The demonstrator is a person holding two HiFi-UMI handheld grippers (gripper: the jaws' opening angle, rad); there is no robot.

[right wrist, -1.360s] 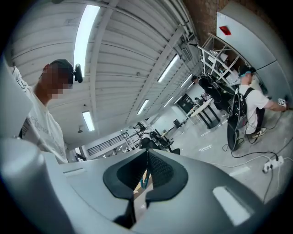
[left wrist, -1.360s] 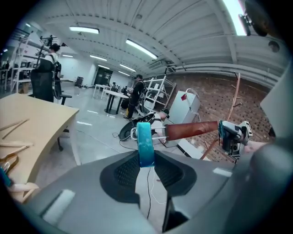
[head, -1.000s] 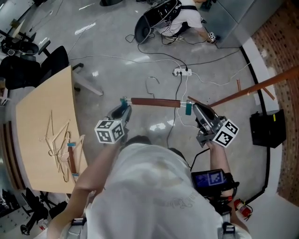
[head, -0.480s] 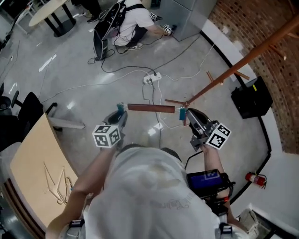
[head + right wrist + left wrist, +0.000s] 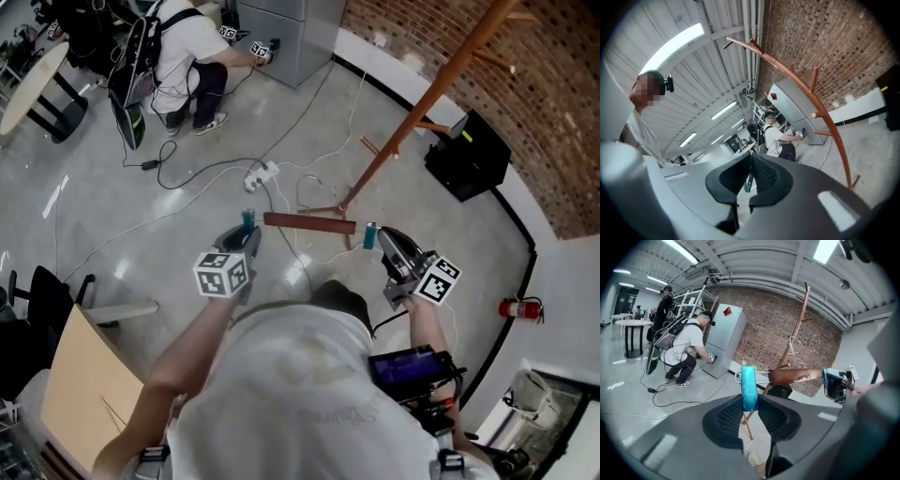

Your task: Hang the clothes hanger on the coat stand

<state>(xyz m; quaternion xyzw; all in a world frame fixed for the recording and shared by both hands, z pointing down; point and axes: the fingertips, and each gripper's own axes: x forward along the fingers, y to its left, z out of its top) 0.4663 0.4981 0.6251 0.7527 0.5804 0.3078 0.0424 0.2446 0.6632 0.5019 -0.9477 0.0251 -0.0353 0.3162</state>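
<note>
The clothes hanger (image 5: 309, 223) lies level, its long bar crosswise just short of the coat stand (image 5: 422, 103), which rises ahead to my right. My left gripper (image 5: 247, 223) is clamped on one teal end clip (image 5: 749, 387). My right gripper (image 5: 371, 236), nearer the stand, grips the other. The wire hook is faint among floor cables, and the head view cuts off the stand's top.

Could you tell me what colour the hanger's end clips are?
The clips are teal, best seen in the left gripper view.
</note>
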